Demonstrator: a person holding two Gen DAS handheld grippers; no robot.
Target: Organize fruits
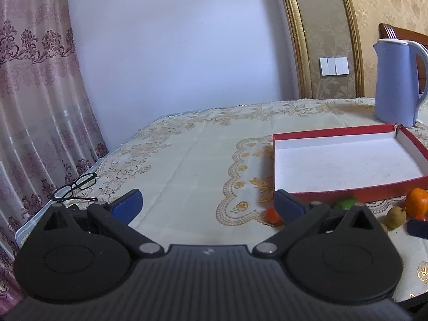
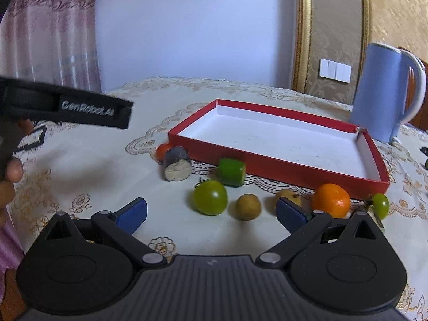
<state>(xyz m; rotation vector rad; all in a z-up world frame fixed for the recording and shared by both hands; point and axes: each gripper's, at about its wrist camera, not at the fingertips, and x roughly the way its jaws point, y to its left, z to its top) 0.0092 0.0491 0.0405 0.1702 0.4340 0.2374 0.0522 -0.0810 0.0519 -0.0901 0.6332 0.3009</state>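
Fruit is scattered along the near side of the red box (image 2: 278, 157), and both grippers hang above the cloth with nothing between their fingers. Right gripper (image 2: 211, 212), jaws spread wide, blue pads apart, hovers low over the tablecloth (image 2: 88, 176). Just ahead of it sits a green tomato (image 2: 210, 197), and beside that a small brown fruit (image 2: 248, 206). A second brownish fruit (image 2: 290, 195) peeks out behind the right pad. Next along, an orange (image 2: 331, 200) lies close to the box wall, then a little green fruit (image 2: 380, 205) near the box's corner. Further back, a green cut piece (image 2: 232, 171) lies against the red wall, a dark cylinder with a pale cut face (image 2: 178, 163) rests beside it, and a red fruit (image 2: 163, 151) tucks in behind that one. The box itself shows only its white floor.

Left gripper (image 1: 208, 206) is wide open too, held off to the left over bare cloth, well apart from the fruit; from the right wrist view it shows as a black bar at upper left. Glasses (image 1: 76, 186) lie at the table's far left edge. A blue kettle (image 1: 396, 83) stands beyond the box.
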